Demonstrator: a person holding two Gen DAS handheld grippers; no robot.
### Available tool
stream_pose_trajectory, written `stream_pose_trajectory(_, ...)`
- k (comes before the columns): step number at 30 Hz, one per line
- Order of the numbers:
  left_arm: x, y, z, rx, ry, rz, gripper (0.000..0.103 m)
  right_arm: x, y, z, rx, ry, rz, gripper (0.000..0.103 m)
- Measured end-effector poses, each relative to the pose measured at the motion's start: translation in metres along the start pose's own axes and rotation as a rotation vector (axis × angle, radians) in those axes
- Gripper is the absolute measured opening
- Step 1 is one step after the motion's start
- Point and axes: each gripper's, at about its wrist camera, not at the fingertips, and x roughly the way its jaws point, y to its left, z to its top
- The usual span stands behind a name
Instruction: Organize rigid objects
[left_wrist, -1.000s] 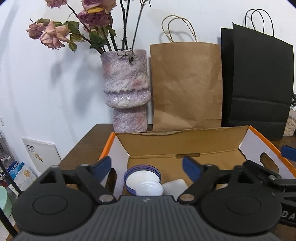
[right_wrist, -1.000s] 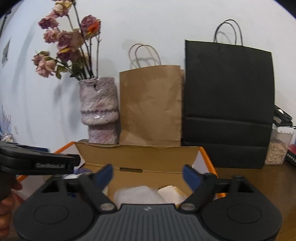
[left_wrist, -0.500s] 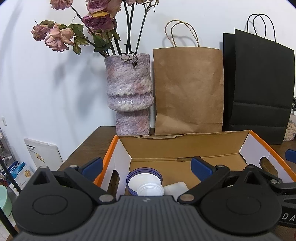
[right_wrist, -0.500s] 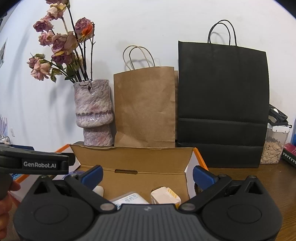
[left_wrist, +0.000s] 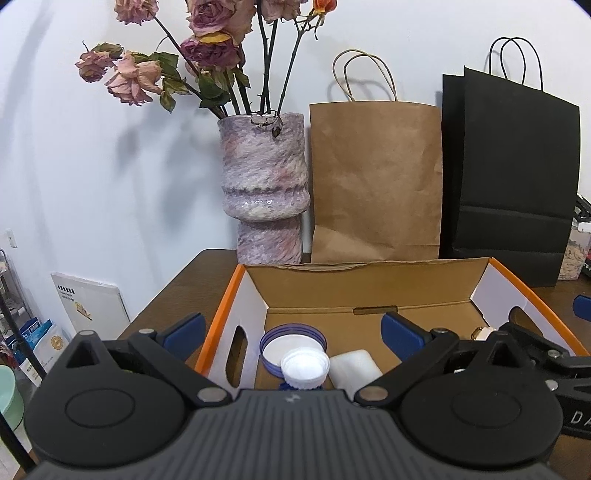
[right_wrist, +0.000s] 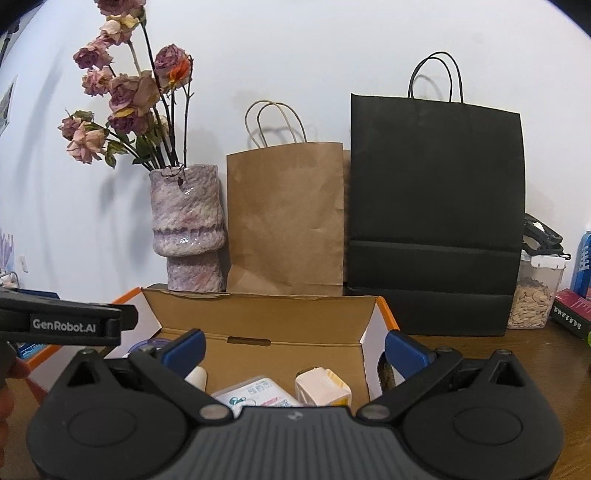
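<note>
left wrist: blue-rimmed lid (left_wrist: 293, 341) | right wrist: yellow carton (right_wrist: 322, 388)

An open box (left_wrist: 369, 284) sits near on the table (left_wrist: 192, 280). Behind it stand a vase (left_wrist: 264, 188) left, two paper bags right. Inside lie a lid (left_wrist: 293, 345), perhaps a cap (left_wrist: 304, 367).

Wooden table (left_wrist: 177, 288), cardboard box (left_wrist: 369, 284), vase (left_wrist: 264, 192), paper bags (left_wrist: 376, 184)
</note>
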Motion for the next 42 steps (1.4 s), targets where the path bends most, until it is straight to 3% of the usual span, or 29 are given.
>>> stream_pose_trajectory(33, -0.097, 0.016, -0.049, -0.003, 0.025, -0.029, 0.103, -0.111, 0.021, -0.037, -0.085, -0.009, -0.011, 0.103)
stream_pose_trajectory(42, -0.114, 0.026, -0.068, 0.000, 0.051, -0.026, 0.103, -0.127, 0.024, -0.052, -0.085, 0.037, 0.016, 0.103)
